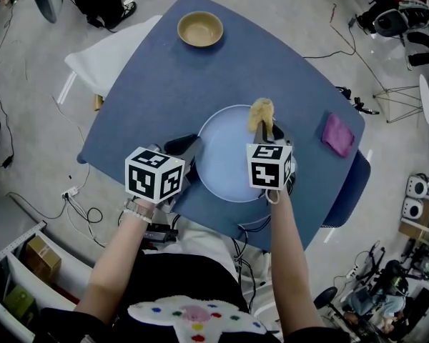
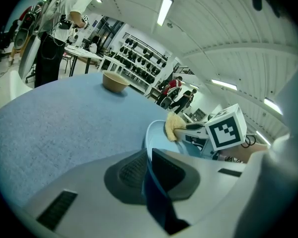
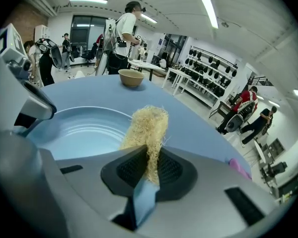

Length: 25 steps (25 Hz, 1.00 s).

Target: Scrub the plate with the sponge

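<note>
My left claw [image 2: 148, 168] pinches the plate [image 1: 225, 159] by its left rim, steadying it on the bench [image 1: 157, 84]. My right claw [image 3: 148, 175] grips the sponge [image 3: 146, 125] at the far rim. Scrubbing is in hand; next, I judge, press down and rub across.
</note>
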### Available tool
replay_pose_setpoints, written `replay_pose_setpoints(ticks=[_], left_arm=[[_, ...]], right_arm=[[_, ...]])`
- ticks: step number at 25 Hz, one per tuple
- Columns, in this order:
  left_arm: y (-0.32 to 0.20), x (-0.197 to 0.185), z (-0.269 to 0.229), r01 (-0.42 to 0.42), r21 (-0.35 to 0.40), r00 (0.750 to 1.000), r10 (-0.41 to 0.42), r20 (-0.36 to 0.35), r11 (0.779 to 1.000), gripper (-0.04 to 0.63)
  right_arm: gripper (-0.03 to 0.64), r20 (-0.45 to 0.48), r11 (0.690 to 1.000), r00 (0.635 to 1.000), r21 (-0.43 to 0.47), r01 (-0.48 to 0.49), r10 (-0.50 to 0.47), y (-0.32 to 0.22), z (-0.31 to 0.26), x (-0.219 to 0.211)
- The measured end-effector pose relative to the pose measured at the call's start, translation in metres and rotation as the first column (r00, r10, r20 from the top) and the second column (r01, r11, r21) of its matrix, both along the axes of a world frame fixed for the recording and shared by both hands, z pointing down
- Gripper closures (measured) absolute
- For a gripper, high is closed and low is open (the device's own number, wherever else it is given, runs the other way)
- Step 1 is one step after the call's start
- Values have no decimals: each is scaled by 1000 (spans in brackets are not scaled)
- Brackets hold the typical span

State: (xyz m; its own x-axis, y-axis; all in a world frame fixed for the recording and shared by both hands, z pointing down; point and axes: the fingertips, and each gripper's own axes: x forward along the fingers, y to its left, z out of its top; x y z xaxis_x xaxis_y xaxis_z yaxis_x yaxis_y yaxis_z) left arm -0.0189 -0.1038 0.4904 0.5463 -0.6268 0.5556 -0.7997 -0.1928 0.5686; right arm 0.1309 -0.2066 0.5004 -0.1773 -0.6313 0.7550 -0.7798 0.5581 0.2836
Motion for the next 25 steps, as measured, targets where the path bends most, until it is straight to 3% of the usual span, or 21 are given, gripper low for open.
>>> replay_pose_setpoints(ticks=[11,25], left_arm=[[-3,4,1,-32,1,999,32,-19,1000,569],[4,0,-3,-52,12,998,52,-44,999,569]], right_arm=[[571,-33,986,986,-2,165,-165,-2,4,-36],[571,-13,924,925,-41,380,-381,39,4,-94]])
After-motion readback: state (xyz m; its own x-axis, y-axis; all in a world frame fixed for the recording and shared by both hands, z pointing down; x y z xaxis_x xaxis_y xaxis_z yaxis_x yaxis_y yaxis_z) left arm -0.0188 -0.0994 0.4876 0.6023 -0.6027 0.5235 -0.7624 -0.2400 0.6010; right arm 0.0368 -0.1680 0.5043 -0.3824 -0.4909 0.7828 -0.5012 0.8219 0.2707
